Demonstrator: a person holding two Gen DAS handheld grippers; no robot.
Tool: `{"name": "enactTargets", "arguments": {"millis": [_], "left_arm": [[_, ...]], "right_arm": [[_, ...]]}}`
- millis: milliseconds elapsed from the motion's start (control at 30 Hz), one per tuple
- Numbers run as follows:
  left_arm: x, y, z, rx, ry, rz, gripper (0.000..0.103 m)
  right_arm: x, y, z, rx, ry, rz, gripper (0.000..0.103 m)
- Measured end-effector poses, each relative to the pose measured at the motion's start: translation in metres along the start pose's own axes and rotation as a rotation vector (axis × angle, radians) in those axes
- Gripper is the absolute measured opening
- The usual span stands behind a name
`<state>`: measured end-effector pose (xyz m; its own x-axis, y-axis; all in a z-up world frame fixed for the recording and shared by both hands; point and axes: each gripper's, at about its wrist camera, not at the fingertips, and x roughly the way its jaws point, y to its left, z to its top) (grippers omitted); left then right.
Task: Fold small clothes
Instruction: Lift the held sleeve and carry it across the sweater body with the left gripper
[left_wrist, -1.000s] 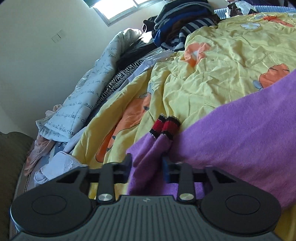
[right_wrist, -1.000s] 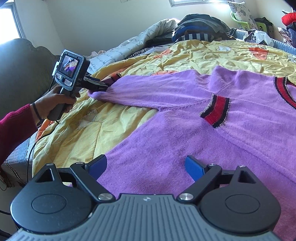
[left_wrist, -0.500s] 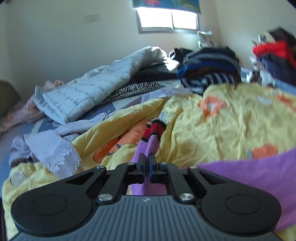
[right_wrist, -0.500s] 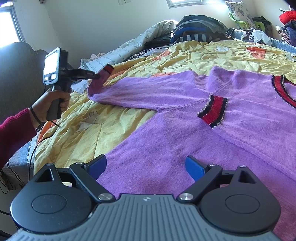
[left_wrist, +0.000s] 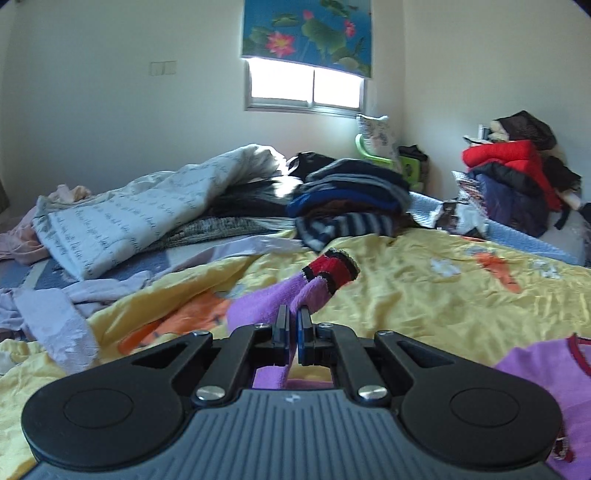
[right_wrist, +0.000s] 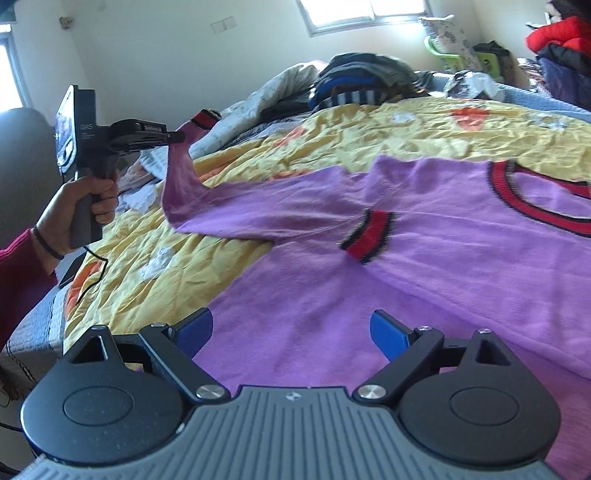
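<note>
**Sleeve pinched and lifted off the bed**

The left gripper has clamped onto the purple sweater's sleeve near its red cuff and raised it clear of the yellow quilt — a second ago it lay flat. The sweater itself lies spread there; the right gripper hangs wide apart over its body, empty. Folding the sleeve inward looks next.

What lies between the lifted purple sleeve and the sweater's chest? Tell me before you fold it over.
Nothing visible. The left tongs are shut on the purple knit sleeve near its red and black cuff, raised off the yellow floral bedsheet. Only the sleeve's own length and the other red-cuffed sleeve, already folded flat on the chest, lie along the way.
</note>
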<state>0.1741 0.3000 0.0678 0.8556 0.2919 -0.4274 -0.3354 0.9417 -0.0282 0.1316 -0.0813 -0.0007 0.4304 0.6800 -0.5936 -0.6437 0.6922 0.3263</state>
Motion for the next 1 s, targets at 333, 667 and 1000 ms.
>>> {"name": "enactTargets", "arguments": {"millis": [333, 667, 1000], "left_arm": [[-0.009, -0.088, 0.007, 0.029, 0.0, -0.147, 0.004], [-0.013, -0.175, 0.004, 0.051, 0.019, -0.254, 0.004], [-0.034, -0.252, -0.01, 0.11, 0.021, -0.362, 0.004]], "right_arm": [[-0.041, -0.037, -0.014, 0.081, -0.048, -0.098, 0.091], [-0.082, -0.074, -0.033, 0.176, -0.105, -0.183, 0.091], [-0.121, -0.106, -0.055, 0.269, -0.156, -0.263, 0.091]]}}
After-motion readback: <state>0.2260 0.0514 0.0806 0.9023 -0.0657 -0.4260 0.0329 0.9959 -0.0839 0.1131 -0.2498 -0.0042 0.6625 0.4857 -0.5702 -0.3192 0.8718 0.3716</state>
